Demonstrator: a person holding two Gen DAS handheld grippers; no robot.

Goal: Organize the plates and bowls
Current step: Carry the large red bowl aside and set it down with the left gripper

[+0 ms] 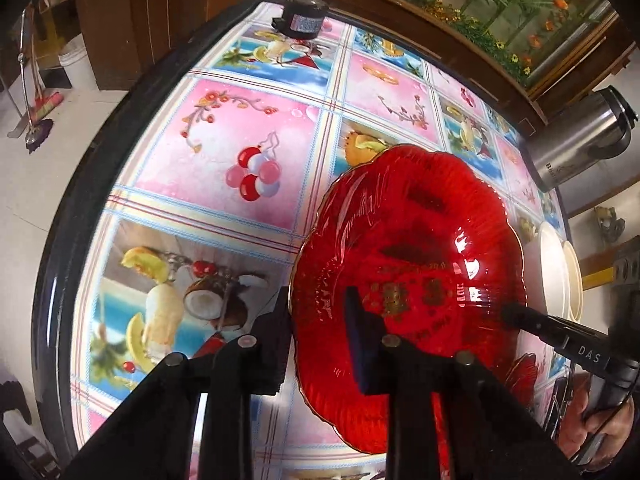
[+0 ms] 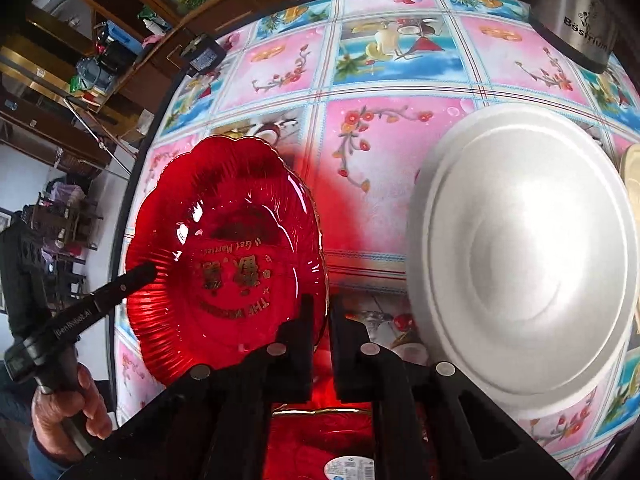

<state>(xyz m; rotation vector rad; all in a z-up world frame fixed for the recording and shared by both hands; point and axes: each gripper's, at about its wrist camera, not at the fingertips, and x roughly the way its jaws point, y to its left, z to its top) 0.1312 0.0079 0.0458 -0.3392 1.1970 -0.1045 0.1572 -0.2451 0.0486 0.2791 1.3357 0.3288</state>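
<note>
Two grippers hold one red scalloped plate [image 1: 404, 256] tilted above the patterned tablecloth [image 1: 224, 148]: left gripper [image 1: 318, 340] pinches its left rim, right gripper [image 2: 320, 344] clamps its right rim; white bowl [image 2: 520, 264] lies upturned to the right

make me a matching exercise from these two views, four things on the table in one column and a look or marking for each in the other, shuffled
Column one:
1. red plate
2. white dish
3. steel jug
4. black adapter

Column two:
a. plain, with raised rings and no print
b. small box with a label sticker
c. scalloped rim, gold lettering in the middle
d. brand name printed on a shiny side

Right pairs: 1-c, 2-a, 3-d, 4-b
</note>
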